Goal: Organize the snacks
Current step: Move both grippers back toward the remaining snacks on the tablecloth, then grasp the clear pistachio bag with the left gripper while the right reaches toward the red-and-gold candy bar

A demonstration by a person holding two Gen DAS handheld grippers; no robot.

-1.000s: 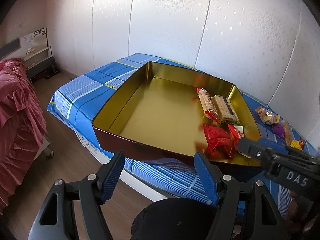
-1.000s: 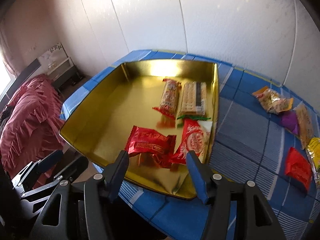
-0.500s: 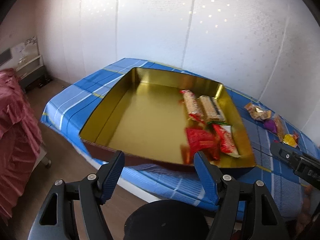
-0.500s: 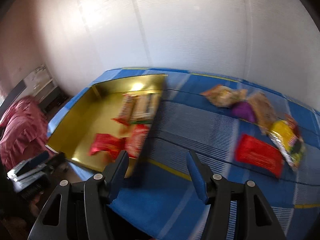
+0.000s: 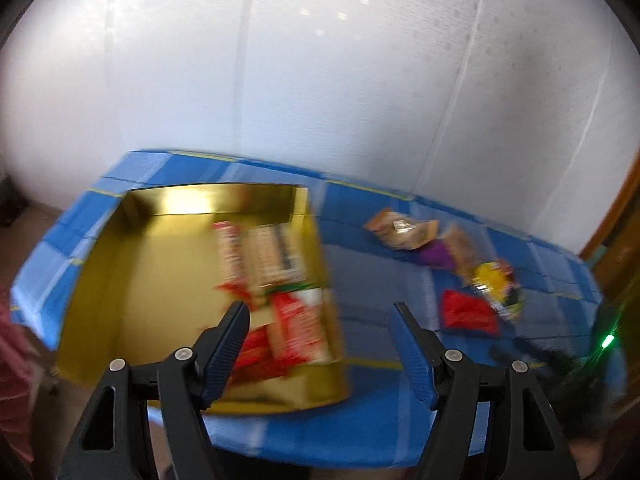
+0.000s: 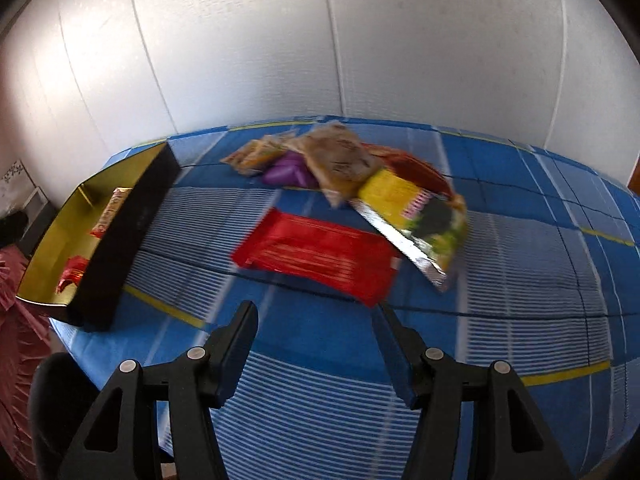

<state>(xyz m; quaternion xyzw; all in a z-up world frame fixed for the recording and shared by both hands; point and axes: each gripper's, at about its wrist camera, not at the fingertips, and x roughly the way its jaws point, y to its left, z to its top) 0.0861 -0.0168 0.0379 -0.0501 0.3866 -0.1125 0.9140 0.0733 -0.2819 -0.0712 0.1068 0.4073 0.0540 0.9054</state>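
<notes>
A gold tray on the blue plaid table holds several snack packets, red ones at its near right corner. It also shows at the left of the right wrist view. Loose snacks lie to the tray's right: a flat red packet, a yellow bag, a tan bag, a purple packet and an orange one. My right gripper is open and empty, just short of the red packet. My left gripper is open and empty before the tray's near right corner.
The blue plaid tablecloth covers the table against a white padded wall. A pink bedspread lies off the table's left edge. A wooden door frame stands at the far right.
Both grippers have swung right, away from the tray. The right gripper now faces the loose snacks, with the red packet close in front. Both stay open and empty.
</notes>
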